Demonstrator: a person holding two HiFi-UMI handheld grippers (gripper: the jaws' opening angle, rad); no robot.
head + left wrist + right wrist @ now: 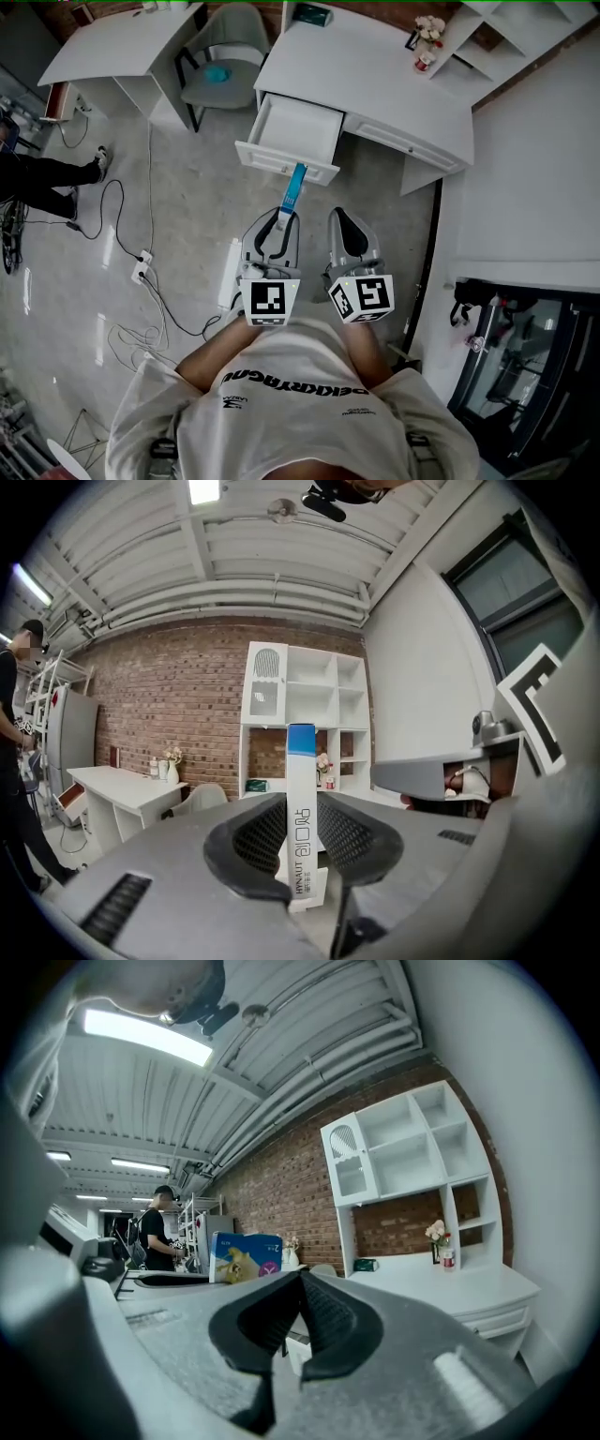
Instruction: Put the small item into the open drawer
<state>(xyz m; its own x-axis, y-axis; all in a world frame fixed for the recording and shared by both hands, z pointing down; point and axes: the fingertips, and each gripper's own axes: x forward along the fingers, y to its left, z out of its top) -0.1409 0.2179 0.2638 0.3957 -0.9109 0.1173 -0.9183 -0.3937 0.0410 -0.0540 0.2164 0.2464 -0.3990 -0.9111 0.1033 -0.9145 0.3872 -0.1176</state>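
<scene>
My left gripper (281, 223) (302, 841) is shut on a slim white box with a blue end (292, 192) (302, 808), which sticks out past the jaws toward the desk. The white desk (394, 84) stands ahead with its drawer (292, 136) pulled open; the box's blue tip reaches the drawer's front edge in the head view. My right gripper (349, 230) (292, 1326) is held beside the left one, jaws closed together with nothing between them.
A grey chair (220, 66) with a teal object on its seat stands left of the drawer, by a second white table (112, 47). Cables and a power strip (141, 270) lie on the floor at left. A person stands far left (37, 173). A vase of flowers (427, 42) sits on the desk.
</scene>
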